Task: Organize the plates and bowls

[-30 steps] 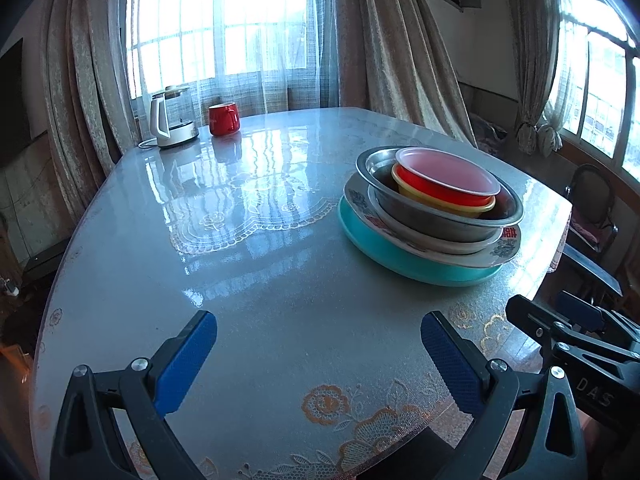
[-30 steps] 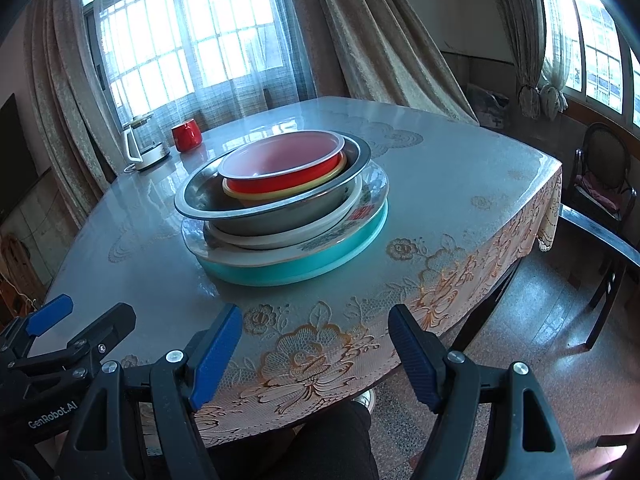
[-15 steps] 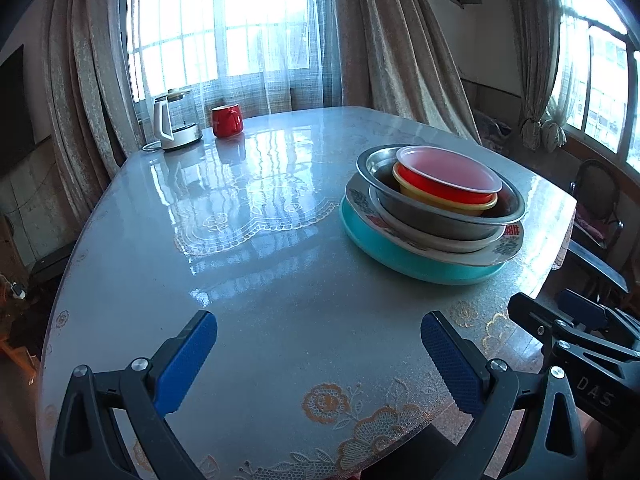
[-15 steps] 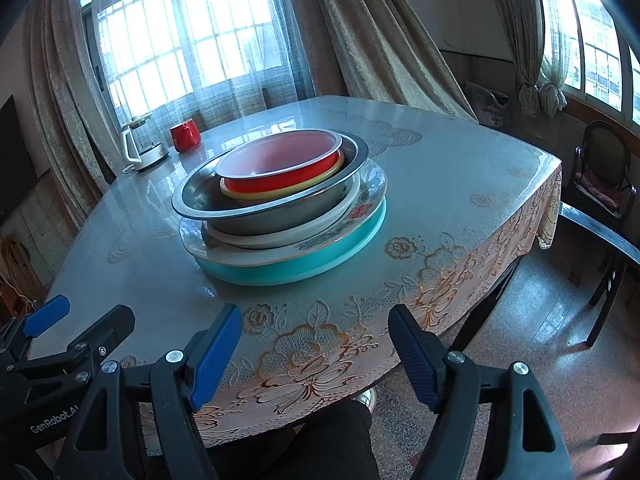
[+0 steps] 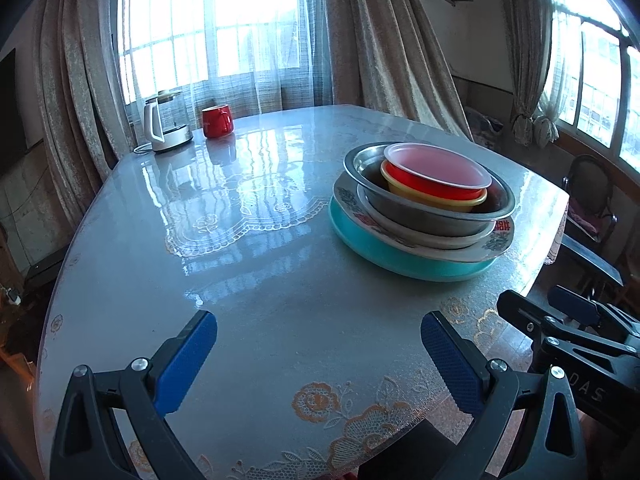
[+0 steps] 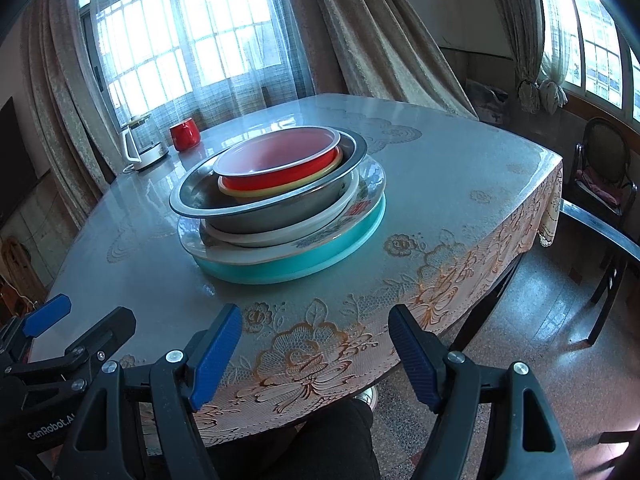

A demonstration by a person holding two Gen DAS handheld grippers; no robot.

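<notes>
One stack of dishes stands on the table. From the bottom up it holds a teal plate (image 5: 404,258) (image 6: 296,268), a flowered plate (image 5: 496,242) (image 6: 360,210), a white bowl (image 6: 280,234), a steel basin (image 5: 432,216) (image 6: 260,208), a yellow bowl (image 5: 432,200) and a red bowl (image 5: 436,170) (image 6: 276,160). My left gripper (image 5: 318,354) is open over the near table edge, well short and left of the stack. My right gripper (image 6: 316,350) is open too, in front of the stack with nothing between its blue pads. Each gripper also shows at the edge of the other's view.
A glass kettle (image 5: 162,124) (image 6: 140,146) and a red mug (image 5: 216,121) (image 6: 185,134) stand at the far left of the table (image 5: 248,208). Curtained windows lie behind. A dark chair (image 6: 600,184) and a bench stand to the right. A person's dark trouser leg (image 6: 320,440) is below the table edge.
</notes>
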